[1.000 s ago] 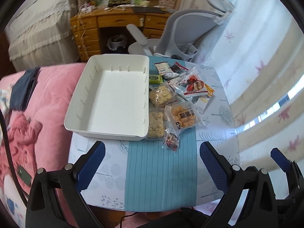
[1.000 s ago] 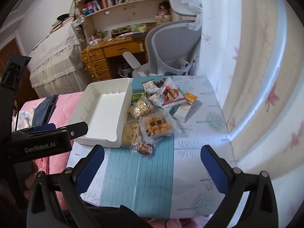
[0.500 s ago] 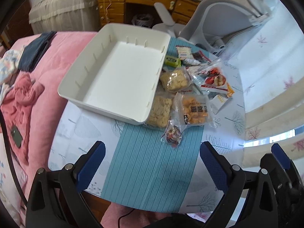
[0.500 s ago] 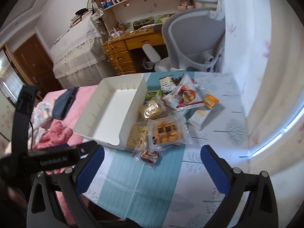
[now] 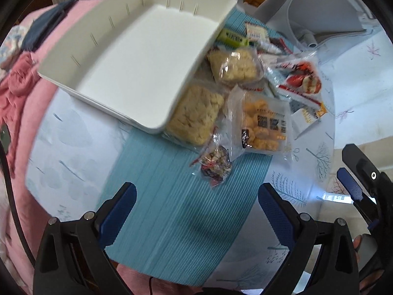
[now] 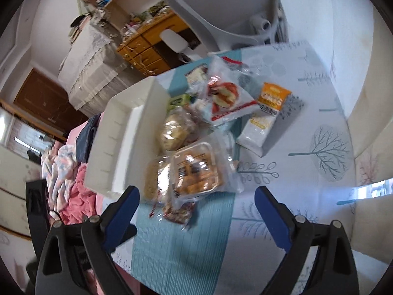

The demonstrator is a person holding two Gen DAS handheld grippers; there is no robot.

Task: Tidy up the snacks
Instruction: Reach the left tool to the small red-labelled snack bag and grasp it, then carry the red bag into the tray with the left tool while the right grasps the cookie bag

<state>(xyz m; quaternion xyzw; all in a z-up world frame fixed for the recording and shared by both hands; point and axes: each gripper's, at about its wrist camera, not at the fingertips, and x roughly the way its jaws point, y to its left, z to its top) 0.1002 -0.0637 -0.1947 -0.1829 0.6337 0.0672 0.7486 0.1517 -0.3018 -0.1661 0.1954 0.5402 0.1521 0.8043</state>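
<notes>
**Both grippers over the snack pile, nothing held**

A white tray (image 5: 137, 59) sits on the bench (image 5: 73, 162), its inside bare, and I take it as my landmark. The snacks lie in a heap just beside its long wall, on the side toward the curtain. Two clear packs of pale biscuits (image 5: 196, 115) touch that wall. Next out from the tray is a clear pack of orange puffs (image 5: 265, 125), and a small dark candy bag (image 5: 216, 167) lies off the tray's near corner on the blue runner (image 5: 172, 221). Farther from the tray are a red-and-white bag (image 6: 228, 98) and an orange-and-white packet (image 6: 265, 115); a green packet (image 5: 232, 38) lies against the tray's far end.

The left gripper (image 5: 196, 211) hangs above the runner, short of the tray's near corner, its jaws wide apart and clear of everything. The right gripper (image 6: 196, 211) hovers over the candy bag and the puffs, beside the tray's near corner; its jaws have just been narrowing a little, yet they stand wide apart and press on nothing.

Beyond the tray's far end stands a grey chair (image 6: 221, 7).
</notes>
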